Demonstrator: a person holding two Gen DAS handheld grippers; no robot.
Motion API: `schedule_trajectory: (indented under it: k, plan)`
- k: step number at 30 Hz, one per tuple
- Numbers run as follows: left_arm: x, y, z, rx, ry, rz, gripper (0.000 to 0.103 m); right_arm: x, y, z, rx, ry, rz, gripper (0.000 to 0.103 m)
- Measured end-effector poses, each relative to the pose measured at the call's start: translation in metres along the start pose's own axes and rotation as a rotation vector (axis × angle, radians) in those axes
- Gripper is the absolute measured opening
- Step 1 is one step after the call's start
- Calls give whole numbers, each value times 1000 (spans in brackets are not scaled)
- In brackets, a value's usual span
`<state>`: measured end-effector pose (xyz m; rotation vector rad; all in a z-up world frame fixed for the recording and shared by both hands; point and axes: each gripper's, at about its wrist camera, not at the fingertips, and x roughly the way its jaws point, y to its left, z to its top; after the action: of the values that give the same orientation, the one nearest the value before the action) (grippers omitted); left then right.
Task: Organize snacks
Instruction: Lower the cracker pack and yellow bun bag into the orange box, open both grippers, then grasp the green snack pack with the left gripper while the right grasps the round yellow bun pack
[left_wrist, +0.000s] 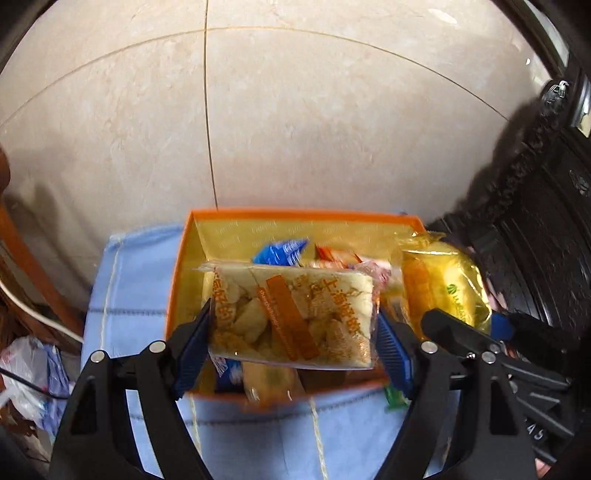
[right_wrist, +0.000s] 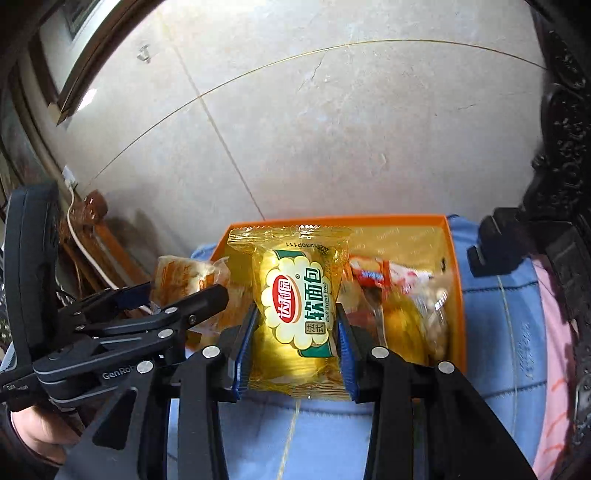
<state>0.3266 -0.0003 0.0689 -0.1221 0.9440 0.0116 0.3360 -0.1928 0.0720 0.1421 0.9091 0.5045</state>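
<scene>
Left gripper (left_wrist: 293, 332) clamps clear pastry pack (left_wrist: 291, 317) | right gripper (right_wrist: 295, 347) clamps yellow bread pack (right_wrist: 295, 306) | risk: slick film slipping, missing orange box (left_wrist: 177, 295)

clear pastry pkt (left_wrist: 291, 317) & yellow bread pkt (right_wrist: 295, 317) above orange box (left_wrist: 295, 214).

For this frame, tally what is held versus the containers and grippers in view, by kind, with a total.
Held snack packs: 2 (clear pastry pack, yellow bread pack)
Orange box: 1
Grippers: 2 (left gripper, right gripper)
Total: 5
</scene>
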Motion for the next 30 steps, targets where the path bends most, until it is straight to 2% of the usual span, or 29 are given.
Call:
schedule_trajectory:
  k: [3,5,7,11,18,30]
  plan:
    - [12,5,17,-21,-15,20,80,15,-5,14,12,-4,-21,42]
    - [23,12,24,-50,2,42,87,22,-7,19,10,-4,-49,48]
    - [28,16,25,-71,8,64,99,21,-9,19,10,-17,-61,59]
    - [29,15,14,-7,-5,85,99,21,-10,10,3,-12,-56,61]
    - [28,17,-5,-4,28,87,99,18,-5,-8,-4,20,-43,61]
    - [-17,-3,-32,11,6,38,99,-30,-7,-44,16,19,-73,62]
